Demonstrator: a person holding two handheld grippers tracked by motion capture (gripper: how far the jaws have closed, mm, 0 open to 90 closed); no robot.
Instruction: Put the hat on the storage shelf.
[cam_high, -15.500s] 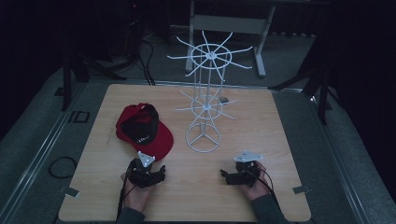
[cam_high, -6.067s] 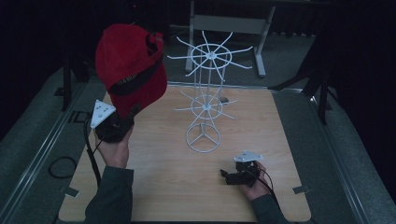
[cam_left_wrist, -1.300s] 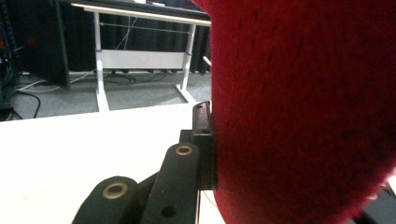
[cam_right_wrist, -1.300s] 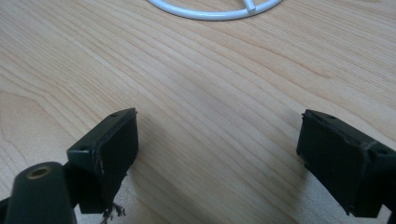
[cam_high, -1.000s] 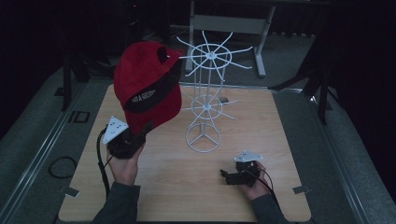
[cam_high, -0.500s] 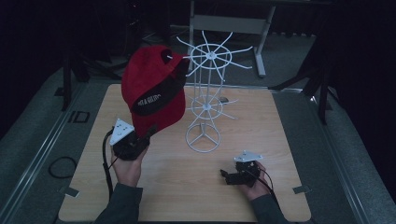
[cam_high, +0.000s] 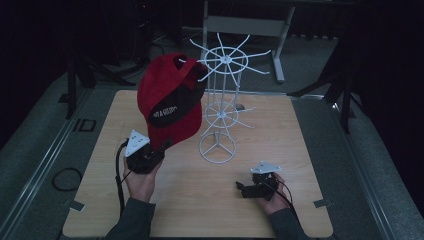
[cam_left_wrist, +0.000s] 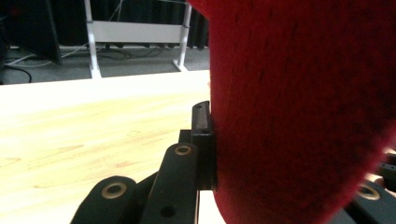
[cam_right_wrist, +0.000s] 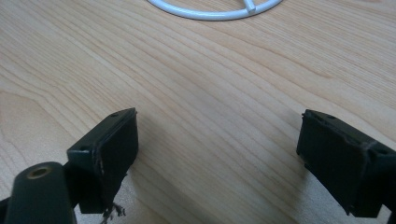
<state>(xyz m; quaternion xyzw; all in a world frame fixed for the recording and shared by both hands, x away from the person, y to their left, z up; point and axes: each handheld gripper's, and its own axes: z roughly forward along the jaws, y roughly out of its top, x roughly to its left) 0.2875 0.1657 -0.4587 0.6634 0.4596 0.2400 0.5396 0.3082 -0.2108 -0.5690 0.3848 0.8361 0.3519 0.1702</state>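
I am holding a red cap up in the air above the left half of the table, its crown tipped toward the white wire rack that is standing near the table's middle. The cap's top is sitting right against the tips of the rack's upper spokes; I cannot tell whether a spoke is already catching inside it. I am gripping it from below with the left gripper, whose jaws are pinching the cap's lower edge, probably the brim; in the left gripper view the red fabric is pressing flat against one black jaw. Holding it by that edge is leaving the hollow of the cap free, which I judge is the point, since the crown needs to drop over a spoke. The rack has two rings of bare spokes, one high and one lower, on a round wire base. My right gripper is resting on the table near the front edge, toward the right corner, with its jaws spread wide and nothing between them, just bare wood showing. It is lying just short of the rack's base, likely parked clear of the work yet near enough to steady the rack if it tips.
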